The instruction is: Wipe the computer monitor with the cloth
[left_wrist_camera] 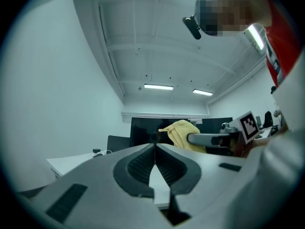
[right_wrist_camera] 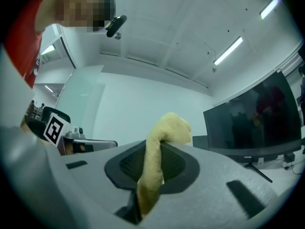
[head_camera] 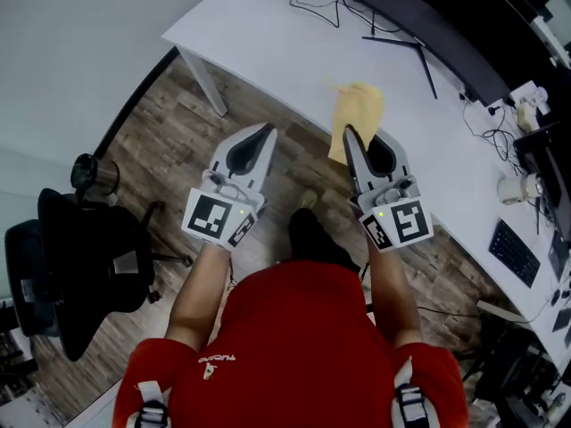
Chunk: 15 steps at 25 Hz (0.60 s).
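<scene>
The white worktop [head_camera: 294,52] carried the monitor [head_camera: 446,38] along its far edge, bezel logo too small to read. Your right gripper [head_camera: 350,132] pinched the yellow cloth [head_camera: 359,114] over the near edge. Your left gripper [head_camera: 268,130] hung beside it, jaws pressed together on nothing.

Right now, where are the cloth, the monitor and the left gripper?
cloth [head_camera: 359,110], head view, its bunched upper part.
monitor [right_wrist_camera: 257,118], right gripper view, middle of the dark screen.
left gripper [left_wrist_camera: 155,148], left gripper view, where its shut tips meet.
</scene>
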Each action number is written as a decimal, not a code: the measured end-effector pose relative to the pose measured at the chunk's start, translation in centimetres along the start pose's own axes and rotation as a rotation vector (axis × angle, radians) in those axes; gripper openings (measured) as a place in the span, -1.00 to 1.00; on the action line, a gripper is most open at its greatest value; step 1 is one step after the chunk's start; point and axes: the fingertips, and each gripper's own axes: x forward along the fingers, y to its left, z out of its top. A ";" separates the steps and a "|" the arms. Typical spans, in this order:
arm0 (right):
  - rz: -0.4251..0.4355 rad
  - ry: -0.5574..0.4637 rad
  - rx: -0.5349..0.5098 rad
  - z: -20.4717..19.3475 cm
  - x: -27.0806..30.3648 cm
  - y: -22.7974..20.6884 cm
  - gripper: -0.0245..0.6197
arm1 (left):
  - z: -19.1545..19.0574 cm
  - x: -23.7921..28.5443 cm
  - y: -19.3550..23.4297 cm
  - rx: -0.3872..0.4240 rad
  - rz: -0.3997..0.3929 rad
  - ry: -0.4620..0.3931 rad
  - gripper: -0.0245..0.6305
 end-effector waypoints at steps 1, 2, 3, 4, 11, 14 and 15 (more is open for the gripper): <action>0.002 -0.004 0.004 -0.1 1.3 -1.0 -0.73 | 0.0 1.2 1.0 0.006 0.004 0.004 -0.89; 0.005 -0.005 0.008 -0.2 2.5 -1.9 -0.74 | 0.0 2.6 2.1 0.010 0.008 0.008 -0.89; 0.008 -0.005 0.012 -0.2 3.8 -3.0 -0.74 | 0.1 4.0 3.0 0.013 0.011 0.010 -0.89; 0.011 -0.005 0.015 -0.3 5.1 -4.0 -0.74 | 0.2 5.6 3.9 0.017 0.012 0.011 -0.89; 0.009 -0.019 0.011 0.2 13.4 -12.0 -0.73 | 0.3 17.1 8.6 0.036 -0.032 0.012 -0.89; 0.014 -0.024 -0.006 0.9 16.1 -15.0 -0.74 | 0.4 21.5 9.9 0.037 -0.051 0.010 -0.89; 0.015 -0.024 -0.011 1.1 16.9 -15.9 -0.73 | 0.4 22.8 10.1 0.039 -0.058 0.009 -0.89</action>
